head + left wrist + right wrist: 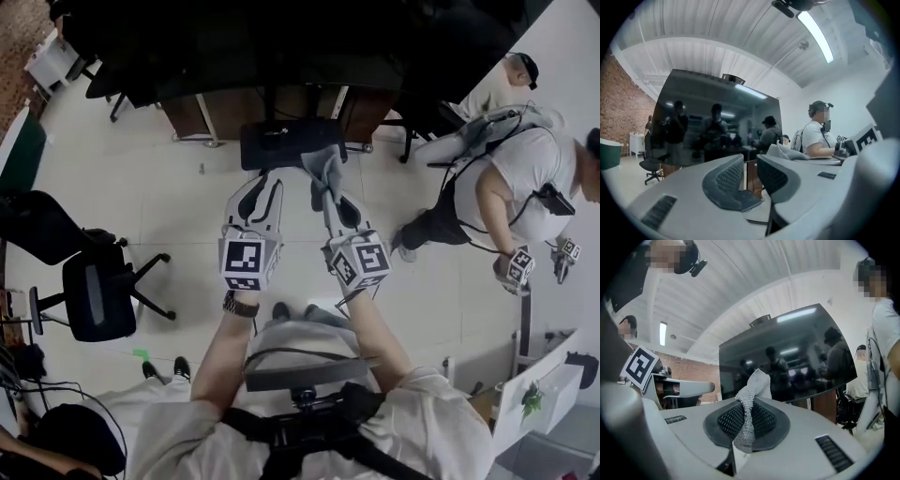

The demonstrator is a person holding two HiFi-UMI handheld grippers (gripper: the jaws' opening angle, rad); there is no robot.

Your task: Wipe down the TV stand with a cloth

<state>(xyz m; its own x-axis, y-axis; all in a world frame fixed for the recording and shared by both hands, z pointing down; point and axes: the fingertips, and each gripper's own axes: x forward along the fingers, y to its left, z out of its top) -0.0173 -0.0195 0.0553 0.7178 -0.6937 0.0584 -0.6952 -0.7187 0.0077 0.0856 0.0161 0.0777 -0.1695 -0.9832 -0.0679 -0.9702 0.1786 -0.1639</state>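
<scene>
A grey cloth [323, 167] hangs from my right gripper [328, 190], which is shut on it; in the right gripper view the cloth [750, 397] stands up between the pads of that gripper [749, 420]. My left gripper [260, 184] is beside it to the left, open with a narrow gap and nothing between its fingers [727, 176]. Both are held in the air in front of the big black TV [262, 47], whose dark base [281, 143] stands on the floor by the brown wooden stand [225, 112]. The dark screen [712, 126] fills the left gripper view.
A black office chair [98, 291] stands on the floor at the left. At the right a person in a white shirt [511, 178] holds another pair of grippers, with a second person behind. White desks [548, 384] lie at the lower right.
</scene>
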